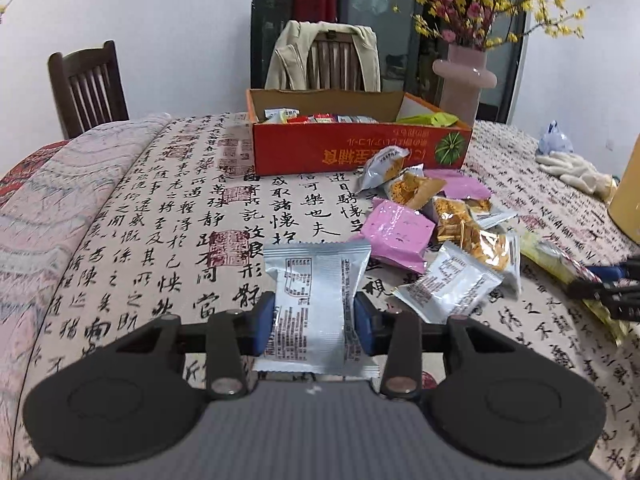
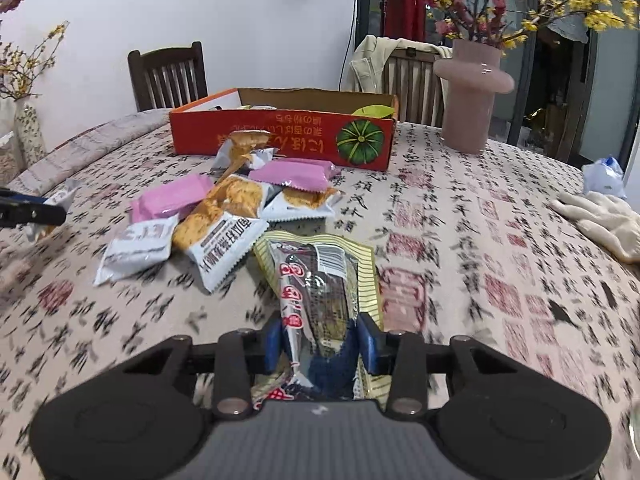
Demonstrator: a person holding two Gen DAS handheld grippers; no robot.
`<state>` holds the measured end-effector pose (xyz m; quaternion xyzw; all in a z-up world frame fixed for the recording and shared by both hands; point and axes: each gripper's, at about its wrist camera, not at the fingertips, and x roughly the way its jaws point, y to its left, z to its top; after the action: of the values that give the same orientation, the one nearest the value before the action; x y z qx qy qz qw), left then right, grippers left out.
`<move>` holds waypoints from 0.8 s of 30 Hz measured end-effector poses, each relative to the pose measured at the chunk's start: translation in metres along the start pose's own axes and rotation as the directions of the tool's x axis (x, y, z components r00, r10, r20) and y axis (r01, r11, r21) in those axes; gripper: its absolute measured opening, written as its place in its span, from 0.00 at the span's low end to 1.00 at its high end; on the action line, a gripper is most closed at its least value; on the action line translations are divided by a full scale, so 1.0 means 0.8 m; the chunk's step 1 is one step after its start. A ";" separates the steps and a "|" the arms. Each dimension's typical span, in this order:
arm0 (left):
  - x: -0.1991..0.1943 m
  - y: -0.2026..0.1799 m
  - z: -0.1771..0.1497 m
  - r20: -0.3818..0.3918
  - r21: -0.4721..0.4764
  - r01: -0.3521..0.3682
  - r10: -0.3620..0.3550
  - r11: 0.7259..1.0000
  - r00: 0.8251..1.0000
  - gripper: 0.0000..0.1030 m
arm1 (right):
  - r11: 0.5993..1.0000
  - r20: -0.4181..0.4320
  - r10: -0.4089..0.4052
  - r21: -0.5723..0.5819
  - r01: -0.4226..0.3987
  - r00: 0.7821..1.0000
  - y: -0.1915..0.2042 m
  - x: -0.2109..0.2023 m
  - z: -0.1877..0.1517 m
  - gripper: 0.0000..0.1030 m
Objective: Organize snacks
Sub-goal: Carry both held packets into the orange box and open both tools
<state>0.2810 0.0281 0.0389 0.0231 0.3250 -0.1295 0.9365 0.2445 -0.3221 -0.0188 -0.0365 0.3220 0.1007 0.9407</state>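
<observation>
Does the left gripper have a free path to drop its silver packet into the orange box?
Probably yes. The left gripper grips the silver packet, and bare tablecloth lies between it and the open-topped orange box. The snack pile sits off to the right.

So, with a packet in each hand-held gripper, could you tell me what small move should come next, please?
Probably carry the silver foil snack packet, clamped in the left hand-held gripper, forward to the open red cardboard box, which already holds snacks. The right hand-held gripper grips a clear dark-filled packet.

Glossy foil snack packets (image 1: 400,232) on a matt printed tablecloth (image 1: 160,208), beside a matt cardboard box (image 1: 352,148).
</observation>
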 end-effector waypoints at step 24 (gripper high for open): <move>0.029 0.022 0.156 0.175 -0.061 0.008 0.003 0.998 0.985 0.41 | 0.998 0.275 0.052 0.005 -0.055 0.960 -0.028 -0.019 0.159 0.36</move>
<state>0.3782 0.0241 0.1222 -0.0176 0.2455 -0.1220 0.9615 0.3135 -0.3299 0.0908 -0.0075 0.1897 0.1281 0.9734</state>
